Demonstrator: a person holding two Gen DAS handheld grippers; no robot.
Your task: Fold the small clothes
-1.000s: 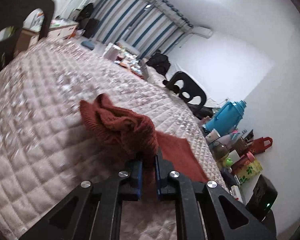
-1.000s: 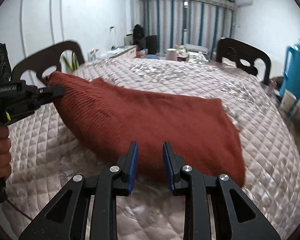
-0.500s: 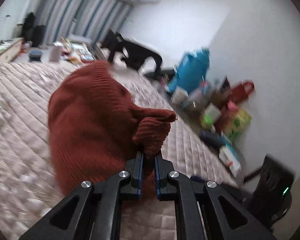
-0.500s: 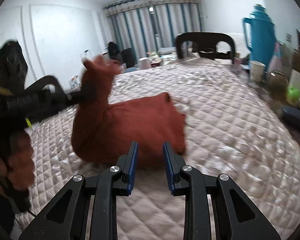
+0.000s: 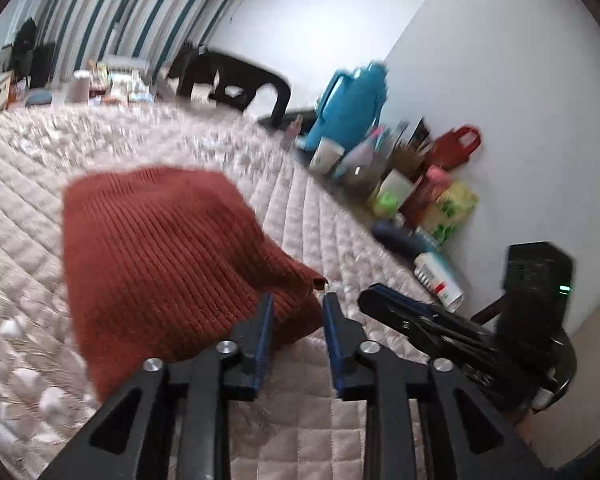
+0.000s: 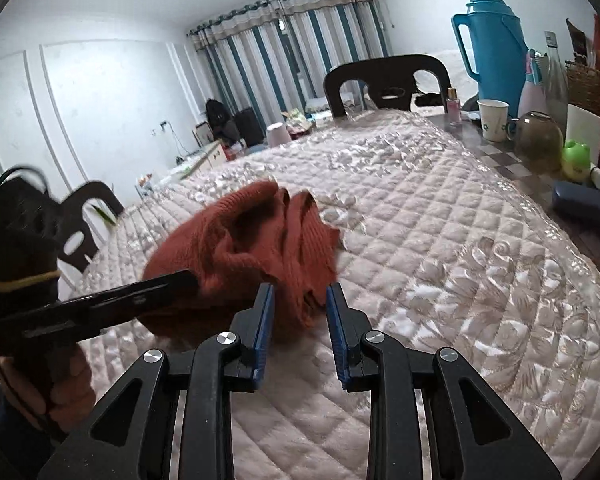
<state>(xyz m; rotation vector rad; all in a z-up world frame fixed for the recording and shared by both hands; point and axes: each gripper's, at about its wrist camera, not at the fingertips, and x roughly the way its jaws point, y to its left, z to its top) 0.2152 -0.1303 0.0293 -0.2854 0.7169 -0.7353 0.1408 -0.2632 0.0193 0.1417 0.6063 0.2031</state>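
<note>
Evidently your left gripper [image 5: 296, 312] was opening to release the rust-red ribbed knit garment [image 5: 172, 256] (folded over); your right gripper [image 6: 299, 305] stood parted, empty.

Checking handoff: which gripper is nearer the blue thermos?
Right. The right gripper sits on the blue thermos side of the rust sweater; the left gripper is further from it.

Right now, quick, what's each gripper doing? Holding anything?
Left gripper: jaws opening, letting go of the red knit garment, its corner between them.
Right gripper: open, holding nothing, garment just ahead.
</note>
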